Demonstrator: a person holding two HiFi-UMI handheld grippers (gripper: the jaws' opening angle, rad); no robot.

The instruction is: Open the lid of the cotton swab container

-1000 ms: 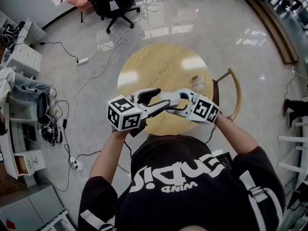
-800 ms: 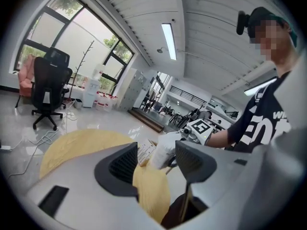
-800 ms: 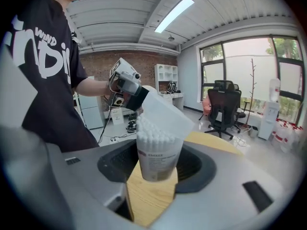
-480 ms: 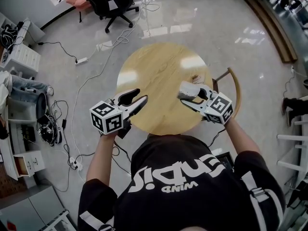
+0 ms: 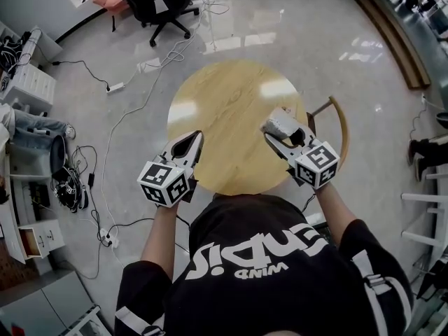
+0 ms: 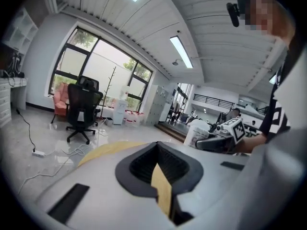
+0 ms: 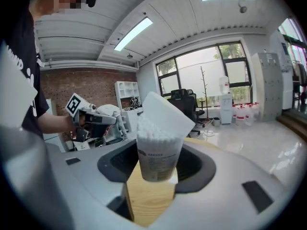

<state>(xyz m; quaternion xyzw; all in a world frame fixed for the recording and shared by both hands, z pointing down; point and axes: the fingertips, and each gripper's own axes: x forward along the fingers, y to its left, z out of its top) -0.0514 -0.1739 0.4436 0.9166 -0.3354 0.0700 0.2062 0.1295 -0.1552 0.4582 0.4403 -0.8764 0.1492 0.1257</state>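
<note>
Over table (image 5: 231, 103), right gripper (image 5: 280, 136) grasps upright open container (image 7: 154, 157); left gripper (image 5: 193, 139) just clenched empty.

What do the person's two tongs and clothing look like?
The left tongs and right tongs are light grey with black inner pads, tapering forward. Each carries a white cube of black square markers. The person wears a black short-sleeved shirt with white lettering.

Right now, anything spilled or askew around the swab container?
Nothing stands out. The cotton swab container is clamped in the right gripper, its lid tilted open, swabs packed inside, none seen spilled.
</note>
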